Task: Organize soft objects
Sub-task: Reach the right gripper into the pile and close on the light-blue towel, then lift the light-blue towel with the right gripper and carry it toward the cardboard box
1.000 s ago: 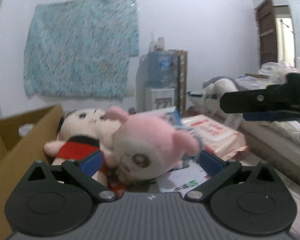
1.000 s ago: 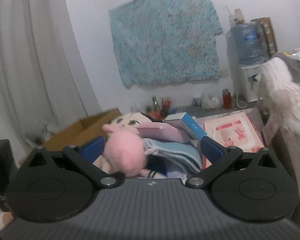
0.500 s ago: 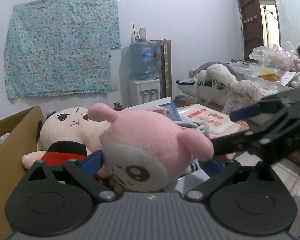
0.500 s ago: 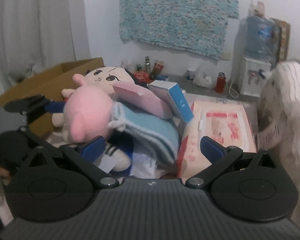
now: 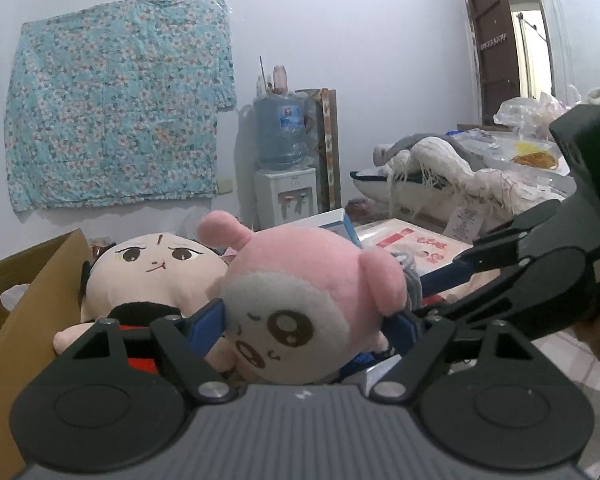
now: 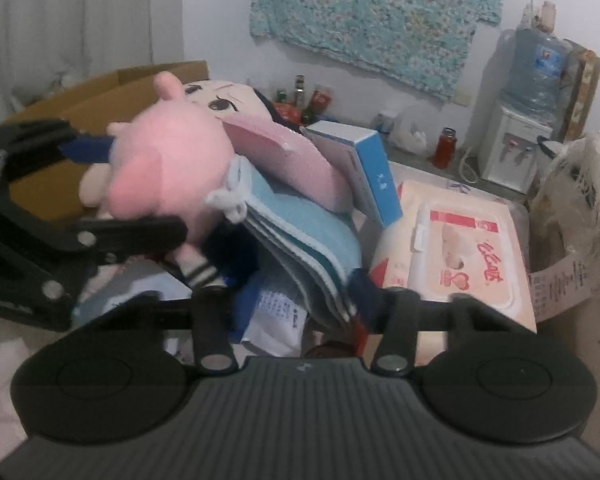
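— Where are we?

— My left tool [image 5: 304, 326] has just been closing, and its blue pads now press both sides of the pink plush [image 5: 300, 304], which lies on the pile against the big-headed doll [image 5: 156, 272], beside the cardboard box [image 5: 28, 292].

— And the right?

— My right tool [image 6: 296, 300] has also been closing, around the folded blue towel [image 6: 300, 236]. I think the pads are on it, but the view is blurred, so I can't tell.

— How should you lift?

— Squeeze the plush gently at its widest part, then raise it straight so the doll stays put.
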A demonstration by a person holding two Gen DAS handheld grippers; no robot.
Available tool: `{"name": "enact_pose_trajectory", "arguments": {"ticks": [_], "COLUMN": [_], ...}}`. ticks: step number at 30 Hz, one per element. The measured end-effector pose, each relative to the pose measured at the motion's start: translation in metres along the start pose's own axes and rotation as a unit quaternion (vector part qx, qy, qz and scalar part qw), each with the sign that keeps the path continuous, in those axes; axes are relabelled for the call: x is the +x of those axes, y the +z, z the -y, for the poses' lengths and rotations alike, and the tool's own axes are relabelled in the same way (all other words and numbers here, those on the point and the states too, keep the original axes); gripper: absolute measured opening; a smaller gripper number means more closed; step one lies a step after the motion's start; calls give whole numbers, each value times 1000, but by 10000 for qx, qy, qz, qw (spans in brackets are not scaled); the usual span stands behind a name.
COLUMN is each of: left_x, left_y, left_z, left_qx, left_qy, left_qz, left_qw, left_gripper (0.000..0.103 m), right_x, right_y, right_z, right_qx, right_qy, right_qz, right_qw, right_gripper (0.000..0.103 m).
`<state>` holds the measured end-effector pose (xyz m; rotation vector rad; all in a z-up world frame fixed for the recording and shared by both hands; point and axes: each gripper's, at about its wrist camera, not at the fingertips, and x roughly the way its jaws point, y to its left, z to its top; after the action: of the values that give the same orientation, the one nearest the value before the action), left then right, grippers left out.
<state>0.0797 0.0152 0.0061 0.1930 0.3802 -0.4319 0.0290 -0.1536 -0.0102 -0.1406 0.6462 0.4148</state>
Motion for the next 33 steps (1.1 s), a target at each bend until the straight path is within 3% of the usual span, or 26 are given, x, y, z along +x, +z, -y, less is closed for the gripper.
{"name": "enact_pose_trajectory", "arguments": {"ticks": [3,9,11,13,14,21,27,33], "left_x": [-4,-8,-10,-14,-17,-26,-45,-53], "left_y": [2,3,3,4,3,6,15,15], "left_z": [-3,-4,-5,-5,-5,0,4,9], "left_qx": [-52,-48,-97,-109,-104,77,237,345], "left_qy": [-24,3,17,18,25,207,509,665], "left_qz": [-25,12,0,20,38,236,553,495], "left_qw": [10000,10000,10000,9999,9999,9995,9969,9960], "left_gripper": [81,81,81,81,81,75,75,74], "right_x": [-7,-7,-3,3,4,-15,-50,-79], "right_y": [2,4,6,12,13,13,9,2], "right_z": [-1,-1,0,4,3,-10,-12,-20], "right_qx": [91,-13,-95,-2,-32,-239,-54,304], "right_qy": [-145,-198,174,357,263,-322,-273,-355], "right_qz": [242,360,500,536,563,1137,1401,1588], "right_qw": [9996,9992,9986,9979,9981,9927,9897,9862], "right_gripper": [39,44,43,30,6,6,6,6]}}
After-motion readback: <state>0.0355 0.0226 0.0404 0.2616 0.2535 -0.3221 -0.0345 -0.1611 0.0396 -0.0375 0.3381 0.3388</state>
